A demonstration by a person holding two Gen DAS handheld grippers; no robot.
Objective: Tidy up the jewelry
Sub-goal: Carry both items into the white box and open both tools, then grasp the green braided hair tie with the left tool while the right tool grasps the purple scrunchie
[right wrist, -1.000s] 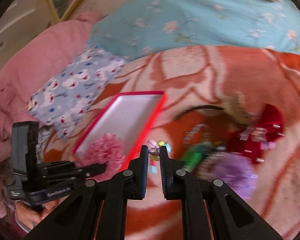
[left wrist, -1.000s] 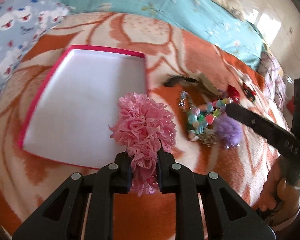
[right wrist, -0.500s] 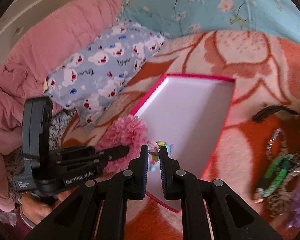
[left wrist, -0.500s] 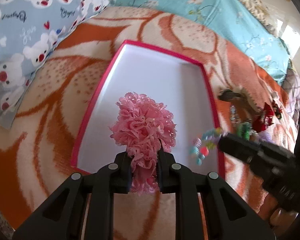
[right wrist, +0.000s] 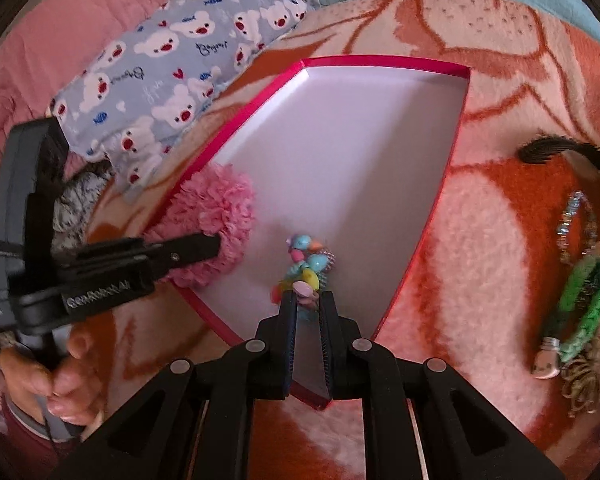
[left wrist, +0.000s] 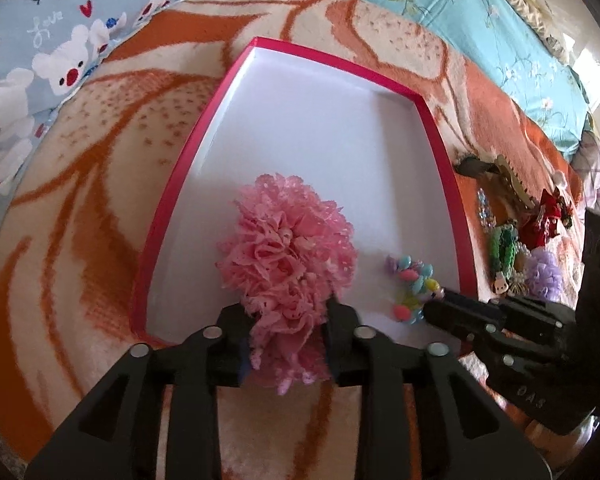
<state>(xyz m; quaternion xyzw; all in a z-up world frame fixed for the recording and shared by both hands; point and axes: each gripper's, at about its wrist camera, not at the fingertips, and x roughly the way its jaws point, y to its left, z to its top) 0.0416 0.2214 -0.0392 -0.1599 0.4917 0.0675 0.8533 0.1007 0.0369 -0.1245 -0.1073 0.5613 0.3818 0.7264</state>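
A shallow white box with a pink rim [left wrist: 440,152] lies on the orange blanket; it also shows in the right wrist view [right wrist: 384,60]. My left gripper [left wrist: 286,312] is shut on a pink ruffled scrunchie [left wrist: 288,248] held over the box's near edge; the scrunchie also shows in the right wrist view [right wrist: 220,220]. My right gripper [right wrist: 308,300] is shut on a colourful beaded bracelet [right wrist: 306,268] held over the box's near right part; the bracelet also shows in the left wrist view [left wrist: 410,284].
To the right of the box lie more jewelry pieces: a green bracelet [right wrist: 584,300], a purple scrunchie [left wrist: 546,276], a red hair clip [left wrist: 546,220] and a dark hair comb [right wrist: 556,152]. A bear-print pillow [right wrist: 172,68] lies left of the box.
Both grippers have moved left from the jewelry pile to over the box, carrying the scrunchie and the beaded bracelet. The box now looks closer and larger.
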